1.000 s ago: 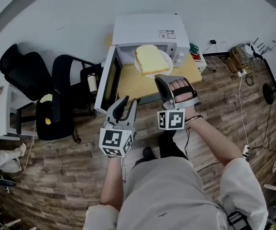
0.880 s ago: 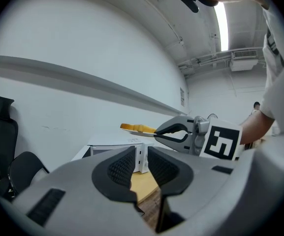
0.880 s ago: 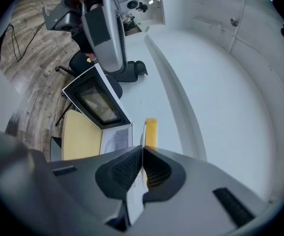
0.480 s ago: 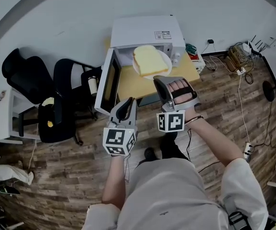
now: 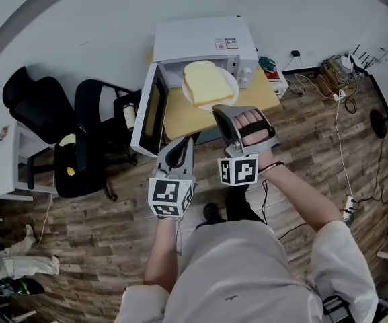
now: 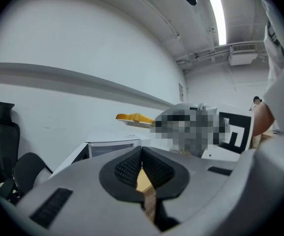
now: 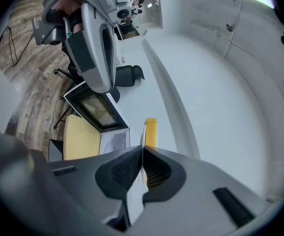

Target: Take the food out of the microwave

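Observation:
A white plate [image 5: 228, 89] with a slice of yellow bread [image 5: 206, 81] hangs in front of the open white microwave [image 5: 200, 40], above the small table. My right gripper [image 5: 222, 115] is shut on the plate's near rim. In the right gripper view the plate [image 7: 142, 134] runs edge-on between the pads, with the bread [image 7: 151, 132] beside it. My left gripper [image 5: 178, 150] floats lower left, near the open door [image 5: 150, 110]. Its jaws have just been closing and now stand shut [image 6: 142, 154] with nothing between them. The bread [image 6: 132, 117] shows from the left gripper view too.
The microwave stands on a small yellow-topped table [image 5: 180, 118] against the white wall. Two black office chairs [image 5: 89, 130] stand to the left, close to the door. Cables and plugs [image 5: 335, 79] lie on the wood floor at the right.
The left gripper's jaws have gone from open to shut, empty. The plate with the bread has come a little further out from the microwave in the right gripper.

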A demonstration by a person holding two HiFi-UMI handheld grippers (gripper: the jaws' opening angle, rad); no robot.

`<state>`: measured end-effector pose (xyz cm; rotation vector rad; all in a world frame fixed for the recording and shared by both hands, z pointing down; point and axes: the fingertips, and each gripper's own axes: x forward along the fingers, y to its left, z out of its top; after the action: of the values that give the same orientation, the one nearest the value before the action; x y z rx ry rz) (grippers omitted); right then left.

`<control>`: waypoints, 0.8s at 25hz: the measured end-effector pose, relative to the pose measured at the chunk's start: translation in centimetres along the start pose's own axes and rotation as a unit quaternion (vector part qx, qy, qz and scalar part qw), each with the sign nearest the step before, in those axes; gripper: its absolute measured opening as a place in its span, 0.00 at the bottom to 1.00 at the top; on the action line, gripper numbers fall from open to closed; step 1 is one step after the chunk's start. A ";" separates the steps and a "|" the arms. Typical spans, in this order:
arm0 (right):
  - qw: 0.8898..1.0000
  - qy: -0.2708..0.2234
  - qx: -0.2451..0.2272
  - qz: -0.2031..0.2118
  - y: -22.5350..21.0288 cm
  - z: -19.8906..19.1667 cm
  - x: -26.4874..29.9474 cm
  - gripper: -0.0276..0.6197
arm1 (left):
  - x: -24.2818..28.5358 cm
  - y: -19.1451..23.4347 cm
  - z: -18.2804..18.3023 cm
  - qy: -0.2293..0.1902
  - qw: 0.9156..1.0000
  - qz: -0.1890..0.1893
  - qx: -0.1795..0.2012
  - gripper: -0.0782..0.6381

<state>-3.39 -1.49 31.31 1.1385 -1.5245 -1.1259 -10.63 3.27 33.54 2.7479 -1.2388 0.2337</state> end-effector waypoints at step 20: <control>1.000 0.001 -0.006 -0.014 -0.3 -0.9 -0.8 0.05 | 0.6 -1.3 0.2 0.000 1.000 -0.005 0.003 0.12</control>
<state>-2.29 -0.85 31.11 1.1548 -1.5028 -1.1506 -9.22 3.70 33.44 2.7588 -1.2270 0.2360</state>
